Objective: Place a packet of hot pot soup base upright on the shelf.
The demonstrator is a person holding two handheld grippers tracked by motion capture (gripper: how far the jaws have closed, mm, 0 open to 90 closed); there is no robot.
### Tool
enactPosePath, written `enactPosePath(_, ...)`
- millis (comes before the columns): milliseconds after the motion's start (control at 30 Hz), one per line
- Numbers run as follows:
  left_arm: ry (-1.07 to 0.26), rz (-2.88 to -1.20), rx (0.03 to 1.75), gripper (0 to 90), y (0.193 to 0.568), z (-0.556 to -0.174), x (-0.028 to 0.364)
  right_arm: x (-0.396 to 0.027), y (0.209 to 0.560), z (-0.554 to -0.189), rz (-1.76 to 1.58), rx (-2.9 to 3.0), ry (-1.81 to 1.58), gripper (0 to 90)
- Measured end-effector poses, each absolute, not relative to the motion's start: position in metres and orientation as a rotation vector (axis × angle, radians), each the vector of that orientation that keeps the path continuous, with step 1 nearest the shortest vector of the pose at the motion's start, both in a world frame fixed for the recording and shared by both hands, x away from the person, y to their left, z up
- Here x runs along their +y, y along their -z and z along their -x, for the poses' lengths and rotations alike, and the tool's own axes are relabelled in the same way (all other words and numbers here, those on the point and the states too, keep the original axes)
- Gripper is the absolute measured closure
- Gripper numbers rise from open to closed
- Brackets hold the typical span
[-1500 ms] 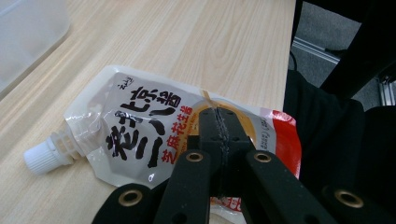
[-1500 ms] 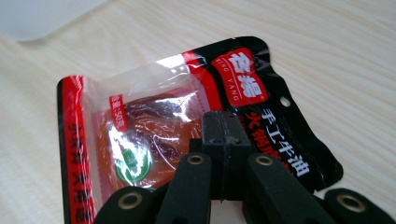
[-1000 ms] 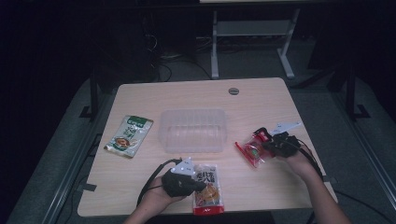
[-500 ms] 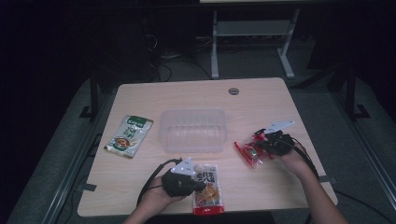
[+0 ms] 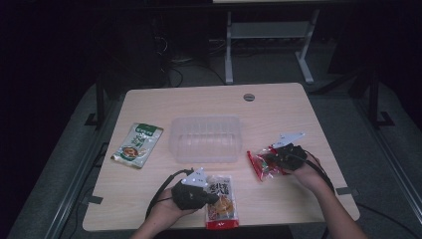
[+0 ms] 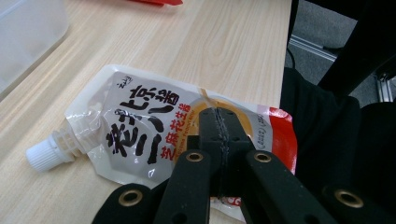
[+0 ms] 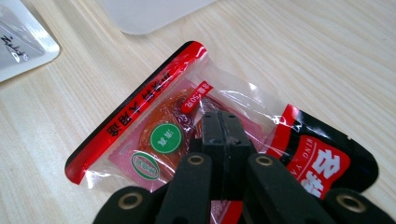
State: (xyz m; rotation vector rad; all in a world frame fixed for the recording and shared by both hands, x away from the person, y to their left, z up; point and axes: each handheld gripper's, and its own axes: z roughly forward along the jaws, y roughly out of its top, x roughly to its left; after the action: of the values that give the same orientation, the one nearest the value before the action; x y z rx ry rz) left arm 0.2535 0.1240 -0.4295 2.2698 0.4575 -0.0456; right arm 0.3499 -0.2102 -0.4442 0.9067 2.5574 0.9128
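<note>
A white spouted sauce pouch (image 5: 222,203) (image 6: 140,126) lies near the table's front edge. My left gripper (image 5: 211,198) (image 6: 220,114) hovers over its middle, jaws shut with nothing between them. To the right lies a red and clear snack packet (image 5: 259,165) (image 7: 154,126). My right gripper (image 5: 269,160) (image 7: 220,116) is right above it, jaws pressed together and holding nothing. I cannot tell whether the tips touch either packet.
A clear plastic container (image 5: 205,139) (image 6: 23,37) (image 7: 149,11) stands mid-table between the two hands. A green food packet (image 5: 138,145) lies at the left. The wooden table (image 5: 209,102) has a cable hole (image 5: 249,97) at the back. Dark floor and a metal frame lie beyond.
My right gripper has shifted a little to the left, over the red packet. The left gripper and the pouch have stayed put.
</note>
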Motion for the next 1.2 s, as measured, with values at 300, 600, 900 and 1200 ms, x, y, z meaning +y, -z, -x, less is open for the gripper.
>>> enactPosePath(300,0.051,-2.28,0.454,89.6,0.43,-0.253,0.123,-0.211,0.446,-0.35,-0.933,2.589,-0.959,90.0)
enactPosePath(600,0.051,-2.285,0.454,89.6,0.43,-0.254,0.124,-0.201,0.445,-0.337,-0.842,2.656,-0.976,90.0)
enactPosePath(900,0.052,-2.274,0.466,89.6,0.429,-0.254,0.123,-0.192,0.444,-0.31,-0.739,2.741,-1.01,90.0)
enactPosePath(1200,0.047,-2.263,0.462,89.6,0.424,-0.263,0.112,-0.194,0.445,-0.284,-0.681,2.786,-1.056,89.9)
